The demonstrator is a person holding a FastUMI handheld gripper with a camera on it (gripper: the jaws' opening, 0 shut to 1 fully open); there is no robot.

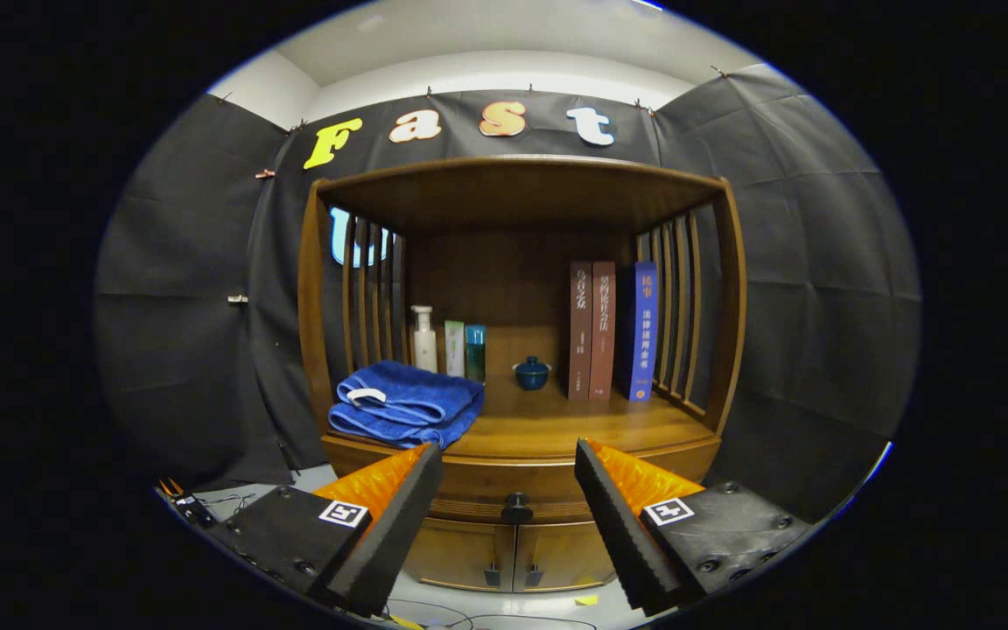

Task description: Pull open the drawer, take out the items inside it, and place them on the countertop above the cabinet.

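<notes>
Straight ahead of the tool (508,472) stands the wooden cabinet (517,219), with slatted sides and a flat roof over its open worktop (556,429). Below the worktop runs the drawer (504,490), shut, with a dark round knob (517,506) at its middle; the knob sits in the gap between the two fingers, beyond their tips and not touched by them. What lies inside the drawer is hidden. Under the drawer are two small doors (513,551), their outer halves covered by the fingers.

On the worktop, left of the knob, a folded blue towel (406,404) lies at the front edge, with a small white loop on top. Its near corner is cut off by the left finger. At the cabinet's right side three tall books (613,331) stand upright together, two brownish and one blue; their spines carry print too small to make out. Behind the towel, against the back panel, stand a white pump bottle (423,338), a pale box (454,347) and a teal box (475,352), side by side. Between these and the books sits a small dark blue lidded cup (532,373).

The tool is spread wide, holding nothing, its fingers well apart on either side of the knob.

On the floor near the cabinet's foot lie some thin cables (434,608) and a yellow scrap (585,600), hard to make out.
</notes>
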